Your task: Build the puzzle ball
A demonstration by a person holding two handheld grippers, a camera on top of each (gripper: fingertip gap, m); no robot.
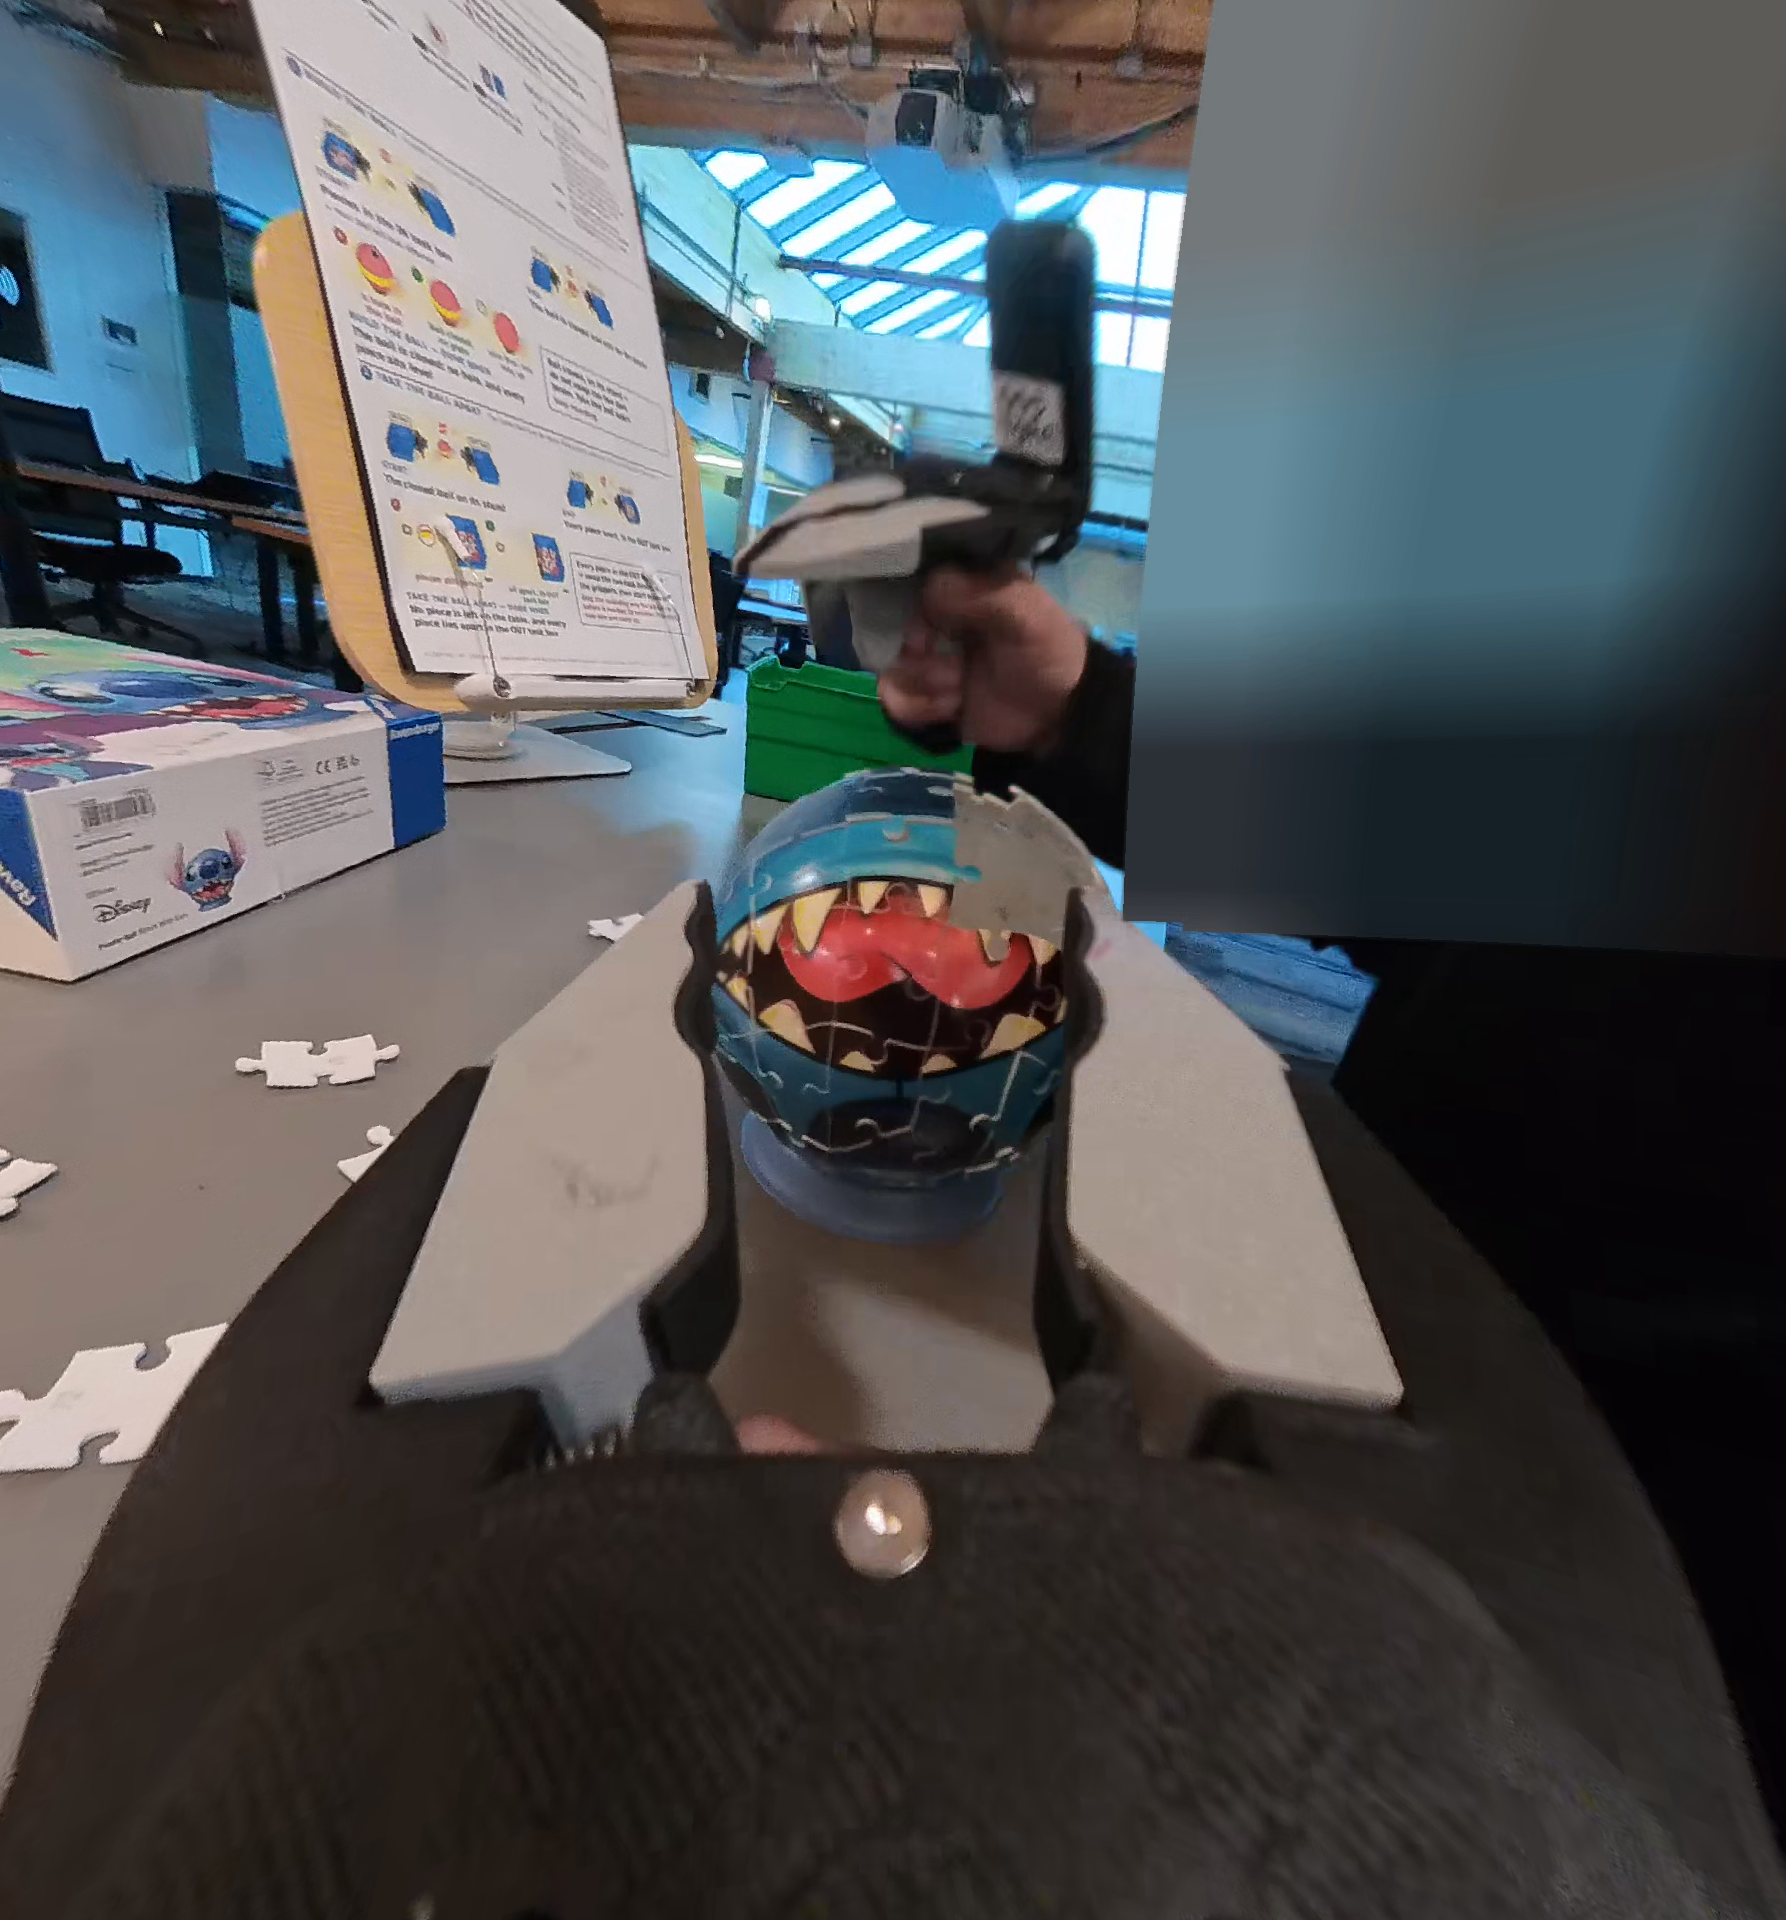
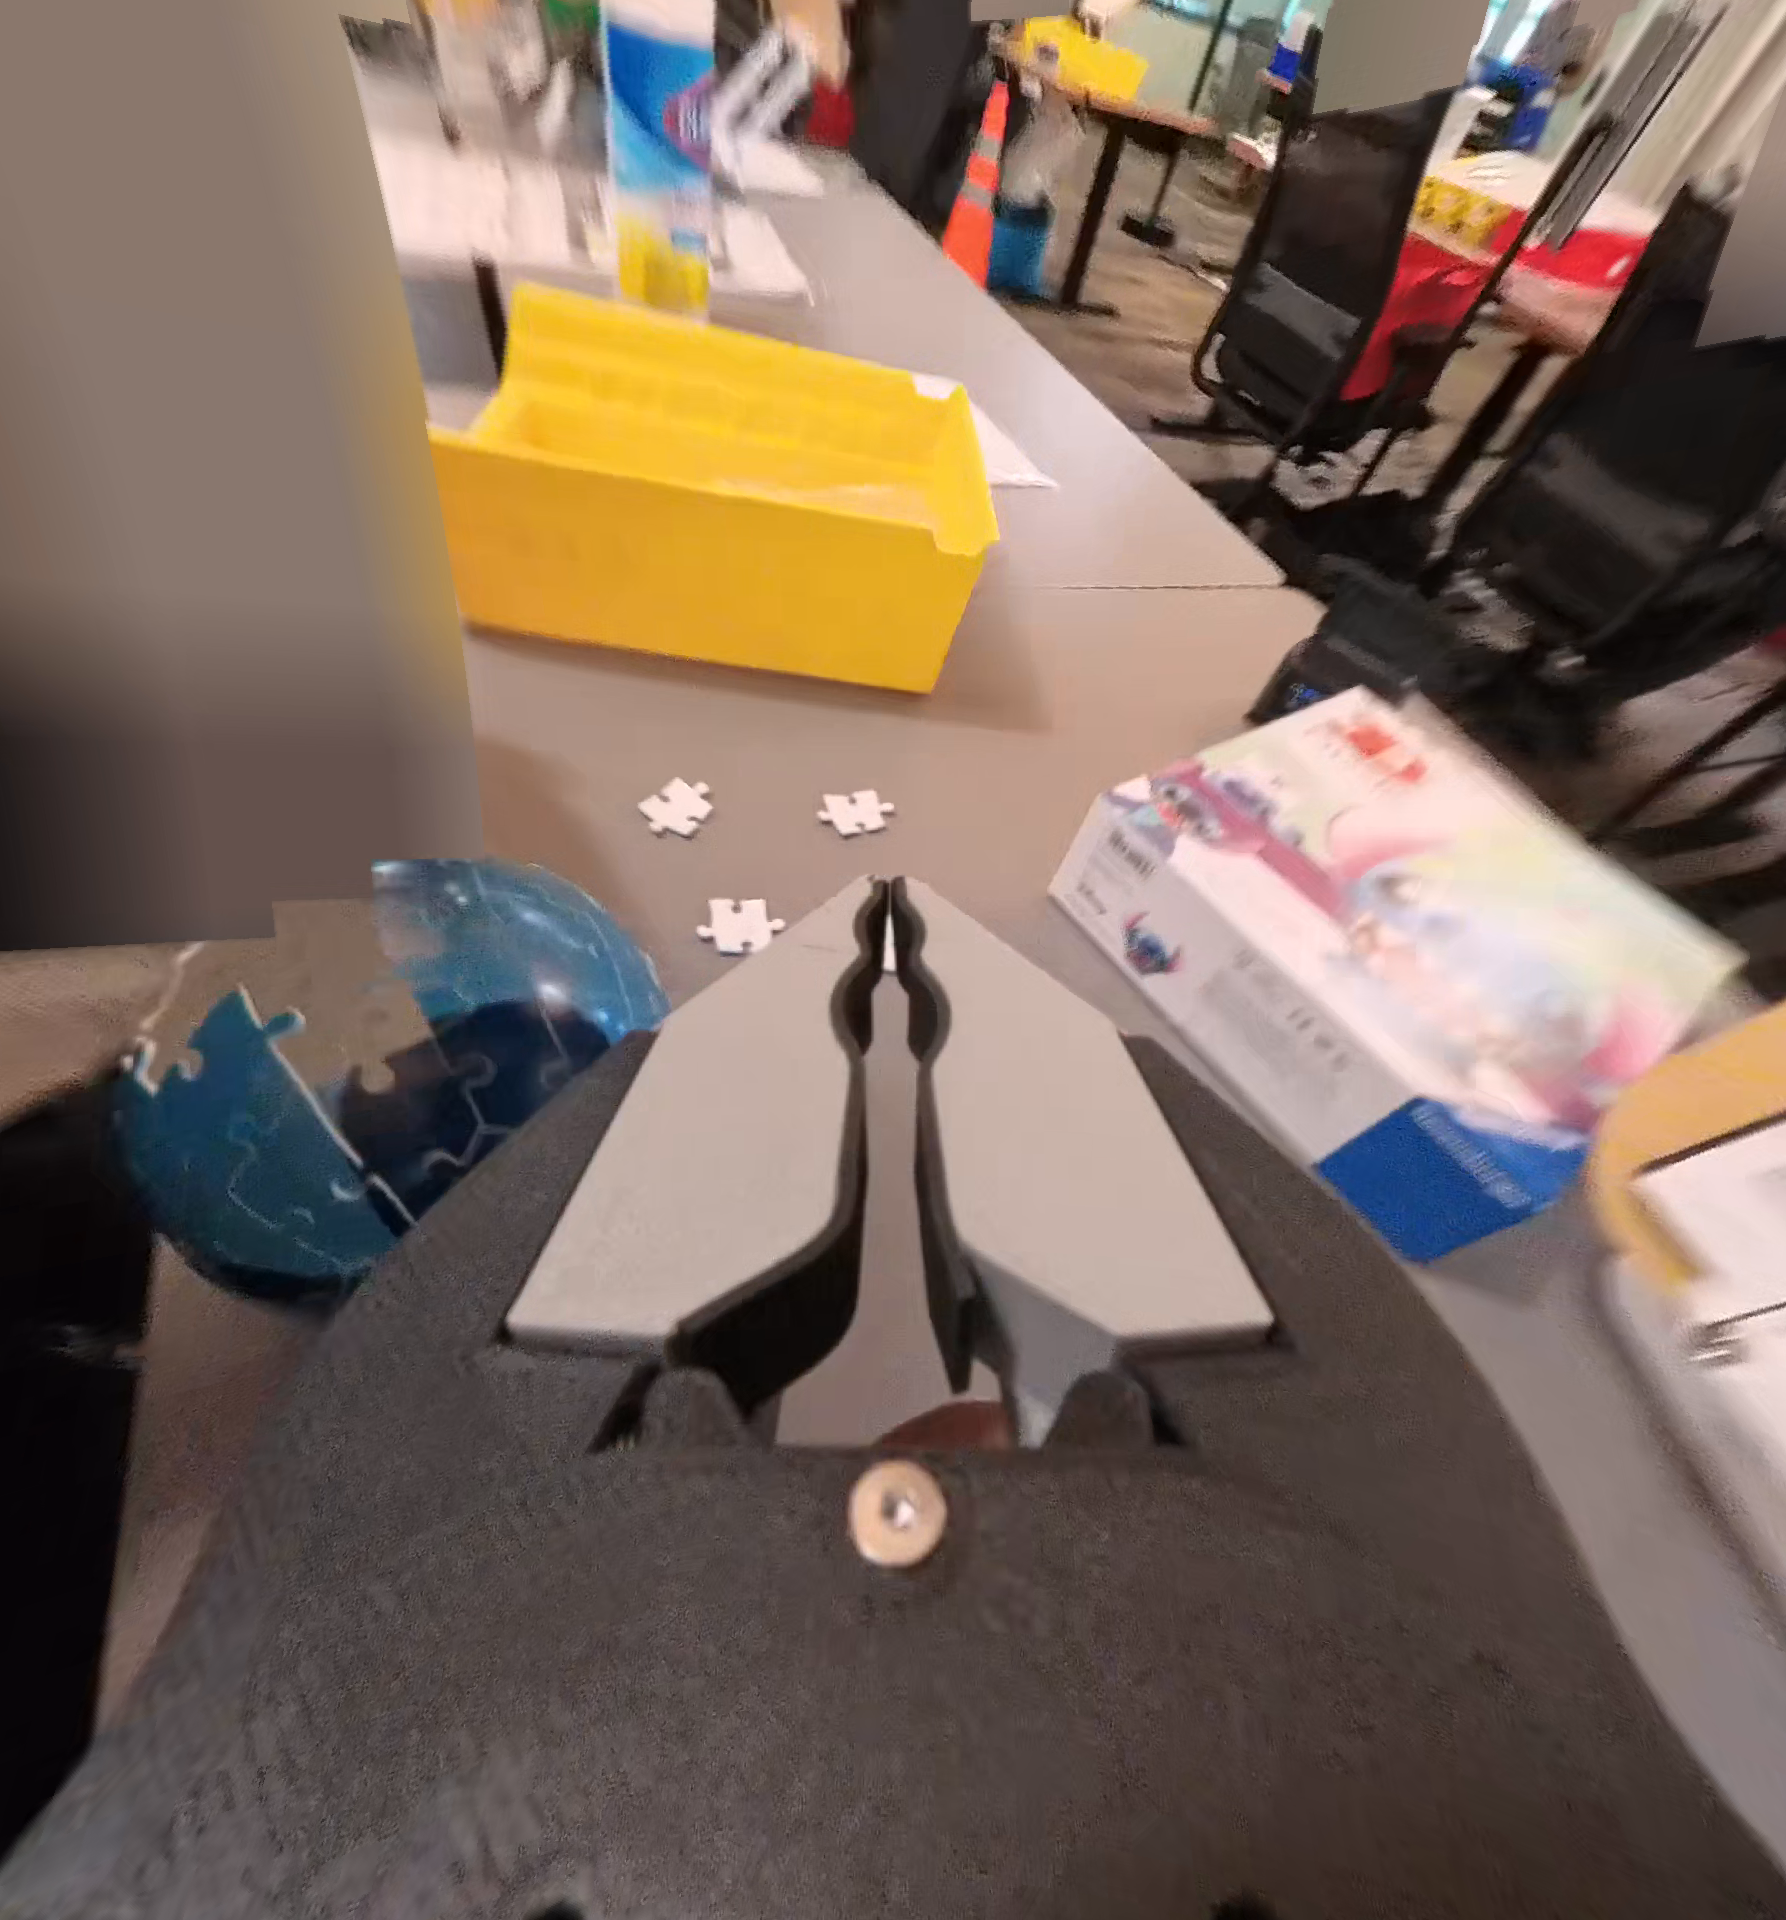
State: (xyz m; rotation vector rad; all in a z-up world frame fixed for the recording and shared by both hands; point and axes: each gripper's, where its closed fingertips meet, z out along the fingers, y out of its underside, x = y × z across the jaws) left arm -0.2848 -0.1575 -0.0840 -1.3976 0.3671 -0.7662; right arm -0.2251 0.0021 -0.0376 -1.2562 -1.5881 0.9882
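The puzzle ball (image 1: 889,997), blue with a toothed red mouth, stands on a blue ring stand (image 1: 868,1195). It has an open gap at its upper right showing a white inside. My left gripper (image 1: 889,935) is shut on the ball, with one finger touching each side. My right gripper (image 1: 764,556) hangs in the air above and behind the ball, jaws together. In the right wrist view the right gripper (image 2: 884,888) is shut; a thin white sliver shows between its pads, and I cannot tell what it is. The ball (image 2: 245,1143) sits at the lower left there.
Loose white puzzle pieces (image 1: 317,1060) (image 2: 676,805) lie on the grey table (image 1: 193,1247). The puzzle box (image 1: 172,810) (image 2: 1388,935) lies to one side. An instruction sheet on a stand (image 1: 494,343), a green bin (image 1: 827,727) and a yellow bin (image 2: 712,499) stand farther back. The tips of one gripper are about 20 centimeters away from the tips of the other.
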